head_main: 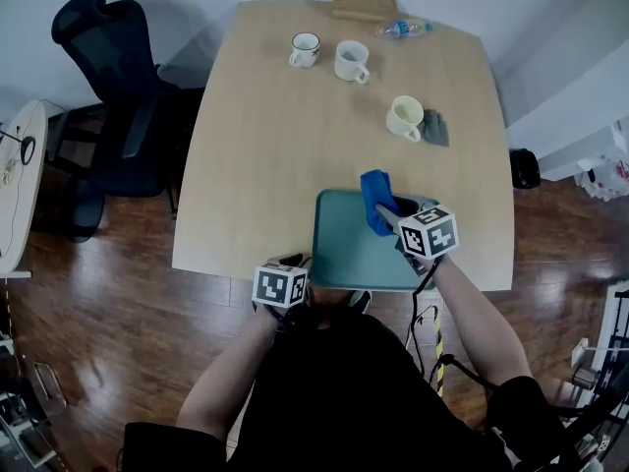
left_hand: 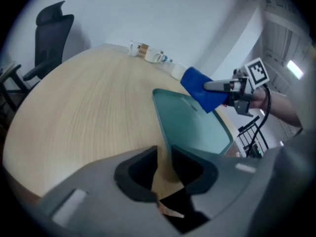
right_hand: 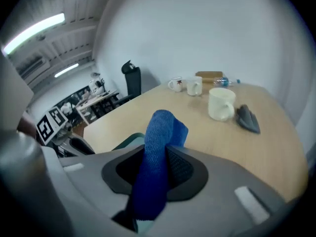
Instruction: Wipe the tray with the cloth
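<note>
The right gripper's (right_hand: 157, 154) jaws are clamped partway closed on the folded cloth (right_hand: 160, 132). The cloth hangs over the tray's (head_main: 344, 254) far right corner and appears to be just off its floor. The unwiped floor lies below and to the left, toward the person. The left gripper's (left_hand: 164, 162) jaws sit nearly together at the tray's near-left rim, and I cannot tell whether they pinch it.

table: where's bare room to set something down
Bare: the table's left half, from the white mugs down to the tray's left side. Crowded: far edge with bottle, board; right side by the cream mug and grey rag.
</note>
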